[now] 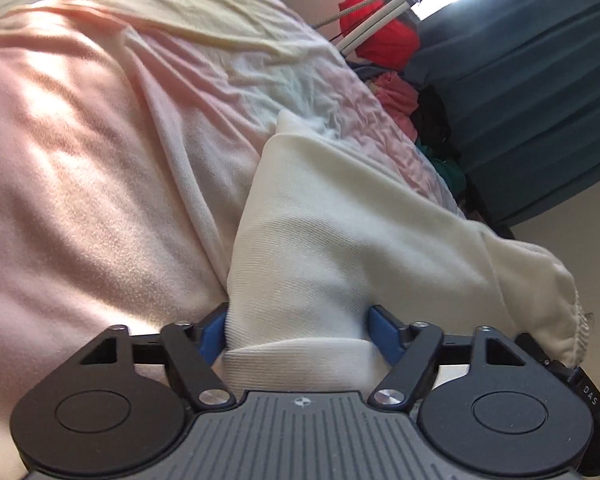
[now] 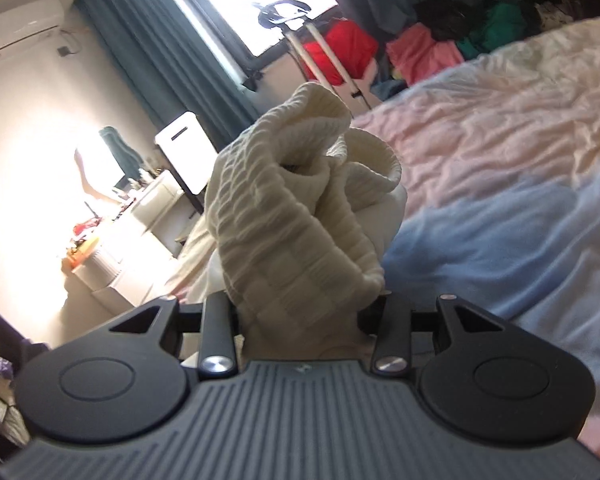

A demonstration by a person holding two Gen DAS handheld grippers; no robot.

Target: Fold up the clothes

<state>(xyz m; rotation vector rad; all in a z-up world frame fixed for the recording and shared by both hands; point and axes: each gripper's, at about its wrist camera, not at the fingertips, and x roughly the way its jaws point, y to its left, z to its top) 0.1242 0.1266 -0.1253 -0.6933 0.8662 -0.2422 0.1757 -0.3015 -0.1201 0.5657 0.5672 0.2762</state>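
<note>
Left gripper (image 1: 298,330): closed down on a thick bunch of the cream knit garment (image 1: 332,240); the blue pads (image 1: 384,330) press into the cloth from both sides, with a wide wad between them, so the jaws stand partly apart around the fabric.
Right gripper (image 2: 300,308): its fingers sit on either side of a textured, ribbed part of the same cream garment (image 2: 300,208); the cloth fills the gap and rises from it in a crumpled bundle. Fingertips hidden by fabric, but the grip looks firm.
Garment position: held up off the bed between both grippers, not laid flat. In the left view a smooth panel runs away from the jaws over the pink blanket (image 1: 72,168); a ribbed hem or cuff hangs at the far right edge.
Surface: pastel bedsheet (image 2: 500,168), rumpled, in pink, cream and blue bands, lies beyond and below the cloth.
Background: pile of coloured clothes (image 2: 424,50) near the teal curtain (image 2: 148,60), well apart from the work.
Step in hand: judged as picking up and sorting out the garment, before any fold is made.
Next move calls for: drawing the two grippers apart to spread the cloth, finding an edge or shoulder line, then lowering it flat on the bed.
Caution: bunched holds may hide which part each gripper has; a regrip at the edges is likely needed.
</note>
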